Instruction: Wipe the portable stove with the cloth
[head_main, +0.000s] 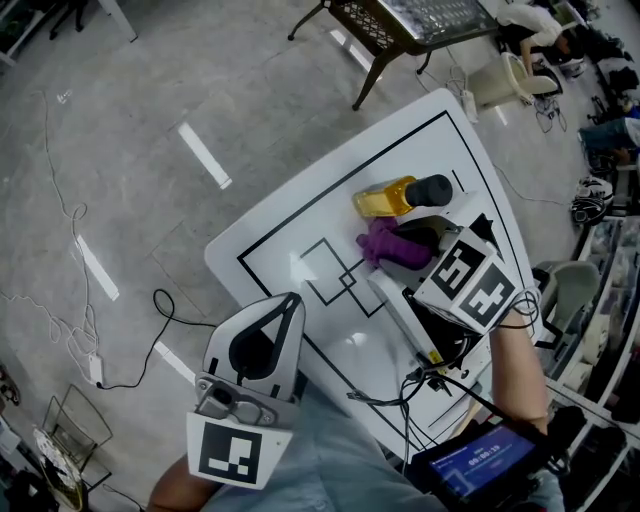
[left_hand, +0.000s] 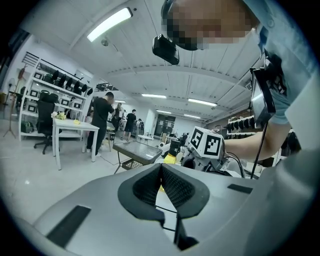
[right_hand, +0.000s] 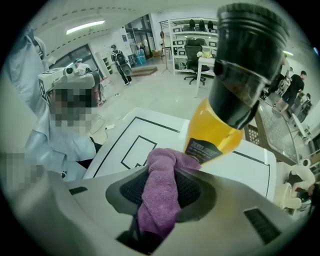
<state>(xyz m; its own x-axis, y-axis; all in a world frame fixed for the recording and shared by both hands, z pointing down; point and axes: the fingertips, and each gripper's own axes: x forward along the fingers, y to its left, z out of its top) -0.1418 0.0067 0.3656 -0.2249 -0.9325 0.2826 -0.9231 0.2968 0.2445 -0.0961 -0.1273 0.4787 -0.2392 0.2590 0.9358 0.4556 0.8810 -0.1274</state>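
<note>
My right gripper (head_main: 405, 252) is shut on a purple cloth (head_main: 388, 245), which bulges out between its pads (right_hand: 160, 192) in the right gripper view. Just beyond the cloth (right_hand: 165, 170) lies a yellow bottle (head_main: 398, 195) with a black cap, looming large in the right gripper view (right_hand: 220, 125). Under the right gripper sits a pale body with dark parts, seemingly the portable stove (head_main: 398, 308), mostly hidden. My left gripper (head_main: 290, 302) hangs at the white table's (head_main: 270, 250) near-left edge. Its pads meet with nothing between them (left_hand: 161, 172).
Black lines mark rectangles on the table. A dark mesh-topped table (head_main: 400, 25) stands beyond it. Cables (head_main: 160, 310) trail over the floor at left and over the table's near edge. A lit screen (head_main: 480, 465) sits by the right forearm. People (left_hand: 102, 117) stand far off.
</note>
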